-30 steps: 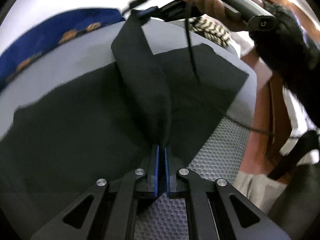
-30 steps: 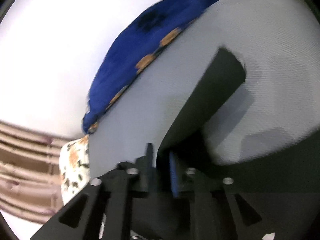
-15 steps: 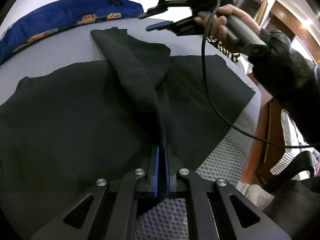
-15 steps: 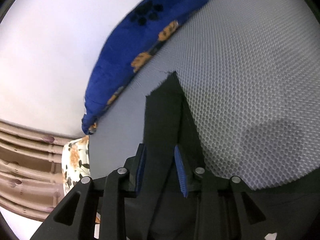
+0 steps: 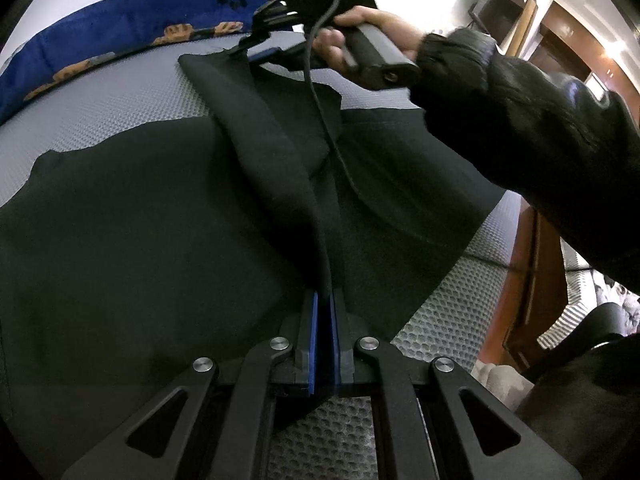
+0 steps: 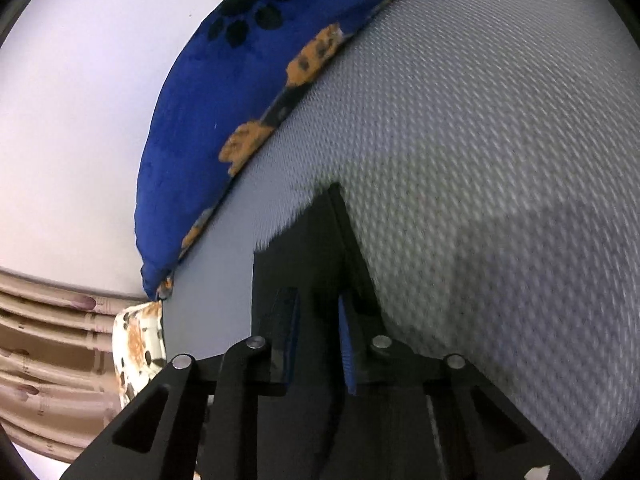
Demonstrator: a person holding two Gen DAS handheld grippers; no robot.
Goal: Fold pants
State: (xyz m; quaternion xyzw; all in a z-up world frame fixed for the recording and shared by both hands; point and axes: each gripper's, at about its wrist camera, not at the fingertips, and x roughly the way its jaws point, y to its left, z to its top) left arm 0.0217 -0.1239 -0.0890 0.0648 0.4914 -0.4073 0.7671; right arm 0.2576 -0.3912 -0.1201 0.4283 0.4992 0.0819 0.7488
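The right wrist view is blurred by motion, so whether the right gripper's (image 6: 318,312) pads actually press the cloth cannot be told; its jaws have just been closing with a corner of the black pants (image 5: 140,240) between them, near the far edge of the grey mesh surface (image 6: 480,120). The left gripper (image 5: 325,316) pinches a raised fold near the front edge. A sleeved hand (image 5: 360,36) holds the right tool tilted down. A blue blanket (image 6: 208,112) lines the far edge.

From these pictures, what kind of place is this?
Probably a bedroom at home: the pants lie on a grey mattress-like pad, a blue paw-print blanket is beside it, and wooden furniture stands behind.
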